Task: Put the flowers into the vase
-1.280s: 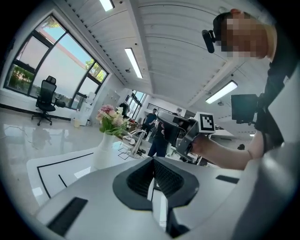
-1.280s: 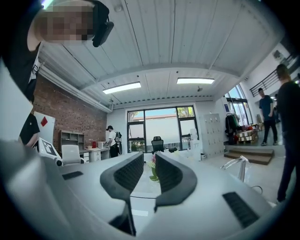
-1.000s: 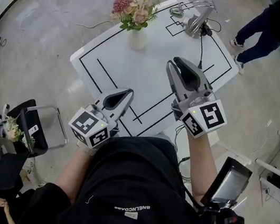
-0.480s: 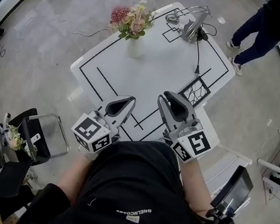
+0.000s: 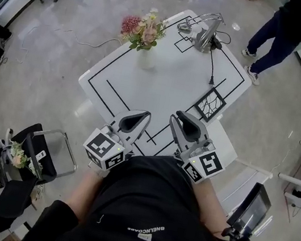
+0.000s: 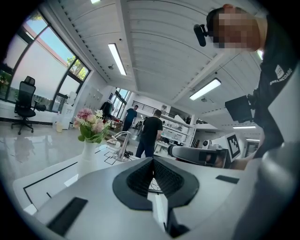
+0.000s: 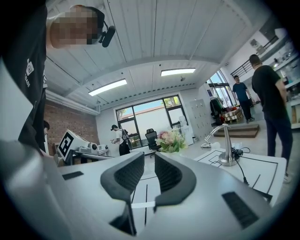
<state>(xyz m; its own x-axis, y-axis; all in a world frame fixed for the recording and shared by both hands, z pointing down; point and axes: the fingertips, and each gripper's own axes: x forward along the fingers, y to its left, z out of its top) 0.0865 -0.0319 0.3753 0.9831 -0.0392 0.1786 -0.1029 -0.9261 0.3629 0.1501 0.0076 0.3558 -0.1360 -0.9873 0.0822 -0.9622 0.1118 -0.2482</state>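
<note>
Flowers [image 5: 144, 28], pink and cream, stand upright in the white vase [image 5: 146, 58] toward 11 o'clock on the white table [image 5: 163, 82], reading the head view as a dial with the person at 6; a metal stand [image 5: 204, 33] with a cable sits at 1 o'clock and a dark framed tile [image 5: 210, 104] at about 3. Both grippers hover side by side at the table's 6 o'clock edge, close to the body and well apart from the vase. The left gripper [image 6: 153, 160] has its pads together at the tips with nothing caught in them. The right gripper [image 7: 152, 157] has its jaws slightly apart, and only bare tabletop shows through the gap. Judging by how things lie, this bunch is already placed and neither gripper carries a stem, so the moment falls between steps or at the finish. A second small bunch [image 5: 16, 156] lies on a chair [image 5: 39, 146] at 8 o'clock, off the table; if that is meant too, the next move calls for turning toward it, spreading the jaws wider, pinching the stems low and carrying them upright over the vase mouth
</note>
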